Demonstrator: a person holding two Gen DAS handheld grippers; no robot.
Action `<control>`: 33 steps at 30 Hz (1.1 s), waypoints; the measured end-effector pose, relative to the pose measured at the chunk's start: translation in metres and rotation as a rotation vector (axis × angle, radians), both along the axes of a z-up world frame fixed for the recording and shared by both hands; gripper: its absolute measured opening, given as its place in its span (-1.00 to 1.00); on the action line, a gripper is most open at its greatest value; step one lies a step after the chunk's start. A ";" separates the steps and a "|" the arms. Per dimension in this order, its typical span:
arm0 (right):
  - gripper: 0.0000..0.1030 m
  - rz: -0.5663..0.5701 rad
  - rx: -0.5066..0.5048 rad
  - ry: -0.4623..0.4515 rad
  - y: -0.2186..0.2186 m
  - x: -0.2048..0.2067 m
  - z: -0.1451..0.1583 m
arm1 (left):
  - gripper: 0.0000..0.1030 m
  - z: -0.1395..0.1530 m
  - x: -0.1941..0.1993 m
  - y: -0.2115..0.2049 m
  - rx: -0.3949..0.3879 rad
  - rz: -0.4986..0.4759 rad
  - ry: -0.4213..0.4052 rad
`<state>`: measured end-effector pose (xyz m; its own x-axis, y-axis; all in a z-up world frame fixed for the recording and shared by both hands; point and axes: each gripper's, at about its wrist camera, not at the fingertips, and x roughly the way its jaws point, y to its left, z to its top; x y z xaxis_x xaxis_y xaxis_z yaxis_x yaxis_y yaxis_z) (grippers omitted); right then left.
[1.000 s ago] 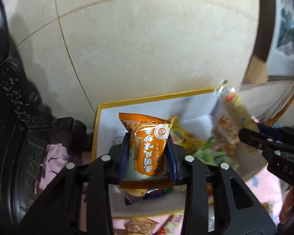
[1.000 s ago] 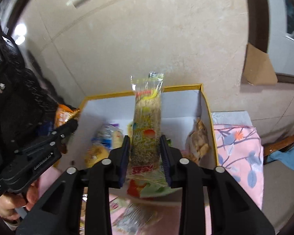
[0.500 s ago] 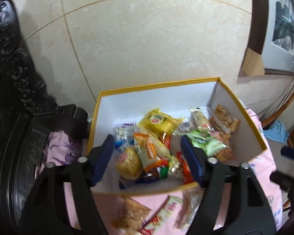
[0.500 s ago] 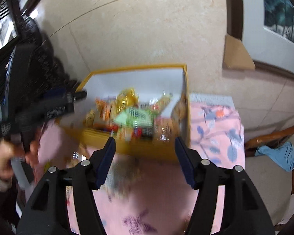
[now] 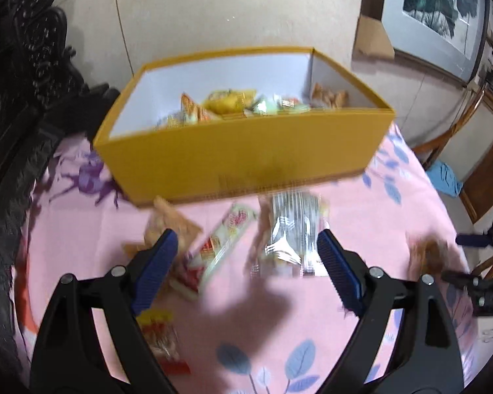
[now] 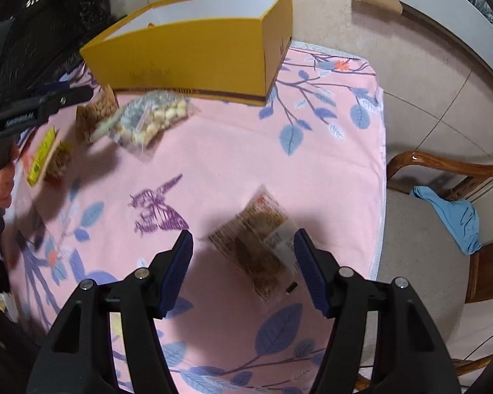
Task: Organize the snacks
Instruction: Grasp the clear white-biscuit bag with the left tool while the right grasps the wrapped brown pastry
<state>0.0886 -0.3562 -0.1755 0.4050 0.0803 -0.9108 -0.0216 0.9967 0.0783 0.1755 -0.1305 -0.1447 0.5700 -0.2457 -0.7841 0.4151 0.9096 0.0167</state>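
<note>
Left wrist view: the left gripper (image 5: 246, 256), jaws opening and empty, hovers over perhaps four blurred snack packets (image 5: 289, 229), the yellow box (image 5: 246, 157) beyond; the right gripper (image 6: 243, 262) spreads over one brown packet (image 6: 256, 243).

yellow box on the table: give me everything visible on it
The yellow box is an open-topped rectangular carton, apparently cardboard: mustard-yellow outside, white inside, with a dark band along the base in the right wrist view. It stands upright on the pink floral tablecloth, its back near the beige wall. Inside lies a jumble of snack packets, all below the rim. Several loose packets lie on the cloth before its front wall; whether any touches it is unclear. Neither gripper touches it.
</note>
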 end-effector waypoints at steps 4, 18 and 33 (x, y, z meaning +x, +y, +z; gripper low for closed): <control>0.25 0.043 -0.007 0.026 0.001 0.002 -0.010 | 0.72 -0.007 -0.017 0.015 -0.026 0.021 0.032; 0.38 0.259 -0.138 0.117 -0.005 0.029 -0.043 | 0.71 -0.008 -0.027 0.030 -0.017 0.022 0.043; 0.08 0.128 -0.070 0.095 0.000 0.020 -0.041 | 0.72 -0.019 -0.032 -0.010 0.022 -0.113 0.005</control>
